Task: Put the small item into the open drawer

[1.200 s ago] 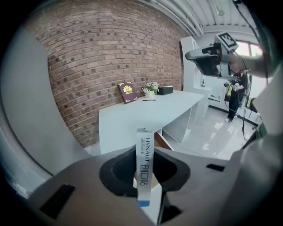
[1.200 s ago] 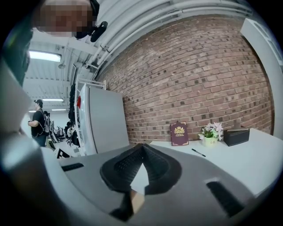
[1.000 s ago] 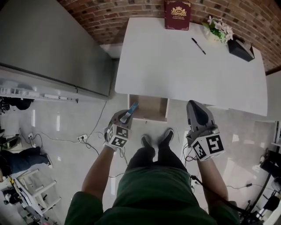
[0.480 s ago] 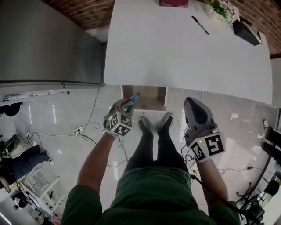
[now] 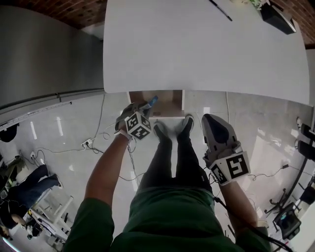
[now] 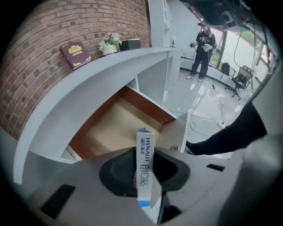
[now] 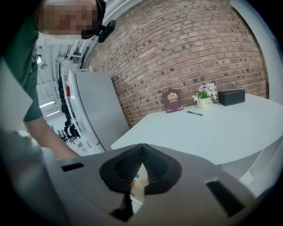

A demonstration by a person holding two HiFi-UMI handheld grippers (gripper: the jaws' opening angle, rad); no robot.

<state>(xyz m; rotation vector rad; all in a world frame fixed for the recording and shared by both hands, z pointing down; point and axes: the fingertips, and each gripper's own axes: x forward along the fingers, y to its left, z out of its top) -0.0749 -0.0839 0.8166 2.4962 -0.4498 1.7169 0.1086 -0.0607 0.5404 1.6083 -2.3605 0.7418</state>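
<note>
Looking steeply down from the head, we see a person in a green top standing at a white tabletop [image 5: 197,49], dark shoes [image 5: 160,131] on a glossy floor just in front of an open drawer [image 5: 170,102] with a pale wood bottom and brown sides. The left gripper [image 5: 142,109] reaches towards the drawer, its jaws clamped on a small box [image 5: 152,101], narrow, white and blue, with printed lettering. The box is held by its lower part and sticks out past the jaws; in the head view its tip overlaps the left part of the drawer's opening, and in the left gripper view the drawer lies open just beyond it, so the box is not resting inside. The right gripper [image 5: 213,122] hangs to the right of the person's feet, clear of the drawer, its jaws together at the tips with nothing between them. At the tabletop's far side lie a pen [image 5: 220,10], a dark red book [image 6: 76,54] and a pot of flowers [image 6: 109,43] against a brick wall [image 7: 190,48].
</note>
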